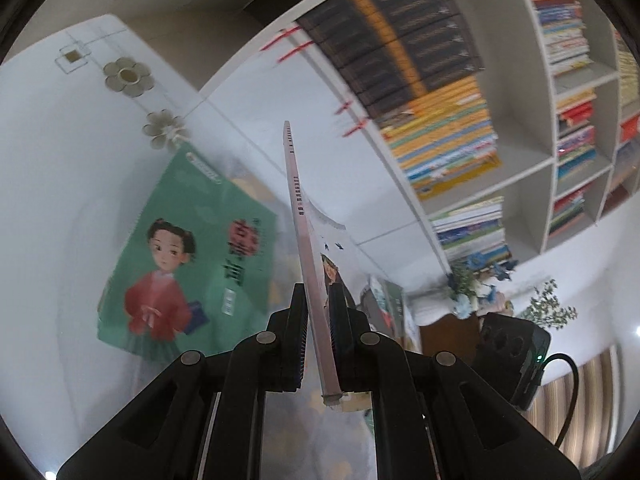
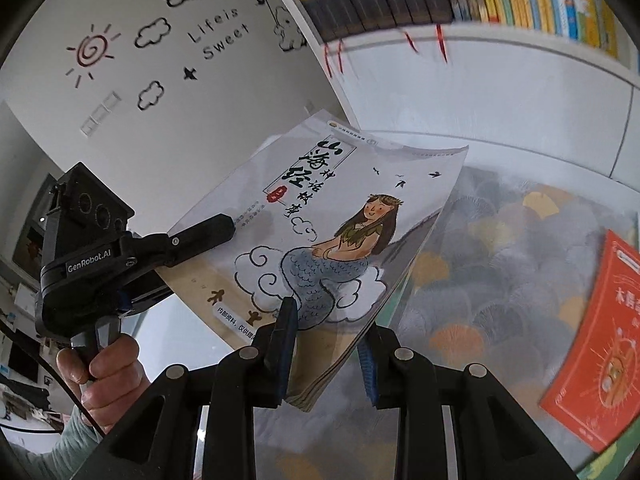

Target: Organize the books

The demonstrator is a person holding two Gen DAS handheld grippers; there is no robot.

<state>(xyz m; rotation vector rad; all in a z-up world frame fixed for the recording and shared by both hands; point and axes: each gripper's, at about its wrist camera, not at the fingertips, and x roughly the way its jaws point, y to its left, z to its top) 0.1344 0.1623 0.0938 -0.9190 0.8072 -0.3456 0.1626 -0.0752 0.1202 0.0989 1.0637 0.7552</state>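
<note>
A mermaid-cover book [image 2: 328, 240] is held tilted in the air above the table by both grippers. My left gripper [image 1: 318, 292] is shut on it near the pink spine [image 1: 296, 200], so the left wrist view shows the book edge-on. The right wrist view shows the same left gripper [image 2: 224, 232] clamped on the book's left edge, with a person's hand [image 2: 104, 372] on its handle. My right gripper [image 2: 326, 328] is shut on the book's lower corner, one finger on the cover and one beneath. A green book [image 1: 180, 264] lies flat on the table.
An orange book [image 2: 596, 340] lies on the fan-patterned tablecloth [image 2: 500, 260]. A white bookshelf [image 1: 440, 100] packed with dark and yellow books stands behind the table. Potted plants [image 1: 472, 280] stand at the far end. The right gripper's black housing [image 1: 508, 344] shows there too.
</note>
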